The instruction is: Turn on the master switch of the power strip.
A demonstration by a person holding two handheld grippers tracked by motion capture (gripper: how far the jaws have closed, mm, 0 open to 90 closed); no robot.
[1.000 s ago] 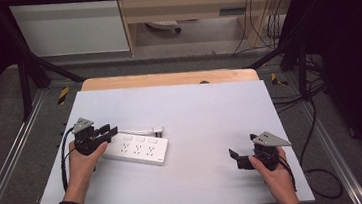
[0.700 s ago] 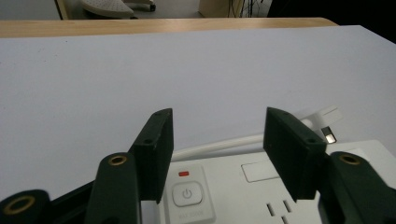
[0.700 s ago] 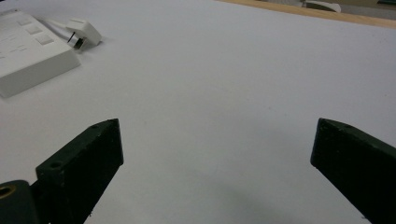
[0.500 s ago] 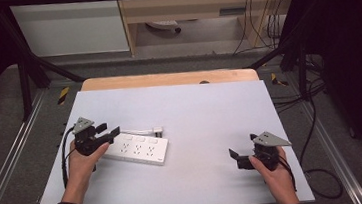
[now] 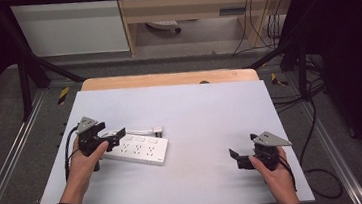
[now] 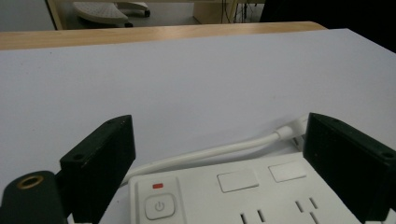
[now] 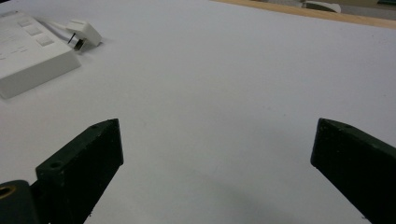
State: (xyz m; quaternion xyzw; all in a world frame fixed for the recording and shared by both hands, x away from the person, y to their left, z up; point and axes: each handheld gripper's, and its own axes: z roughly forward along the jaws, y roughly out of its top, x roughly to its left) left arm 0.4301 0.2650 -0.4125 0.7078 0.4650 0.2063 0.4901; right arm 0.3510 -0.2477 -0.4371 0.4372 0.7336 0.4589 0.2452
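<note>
A white power strip [image 5: 141, 148] lies flat on the left half of the table, its cord [image 6: 210, 151] curling behind it to a white plug [image 5: 157, 131]. My left gripper [image 5: 111, 133] sits at the strip's left end, where the power button [image 6: 159, 205] and a small red light are. Its jaws have just been opening and now stand wide, with that end of the strip [image 6: 224, 196] between them and no pad pressing on it. My right gripper [image 5: 240, 159] rests low at the right front, open over bare table [image 7: 219, 126]. From there the strip [image 7: 28, 56] and plug [image 7: 84, 31] lie far off.
A pale sheet [image 5: 194, 105] covers the table, with a wooden strip [image 5: 167, 79] along the far edge. Black frame bars, cables and a cabinet stand on the floor beyond. Open surface stretches between the power strip and my right gripper.
The left gripper's jaws have spread apart at the strip's left end. The strip and the right hand have stayed where they were.
</note>
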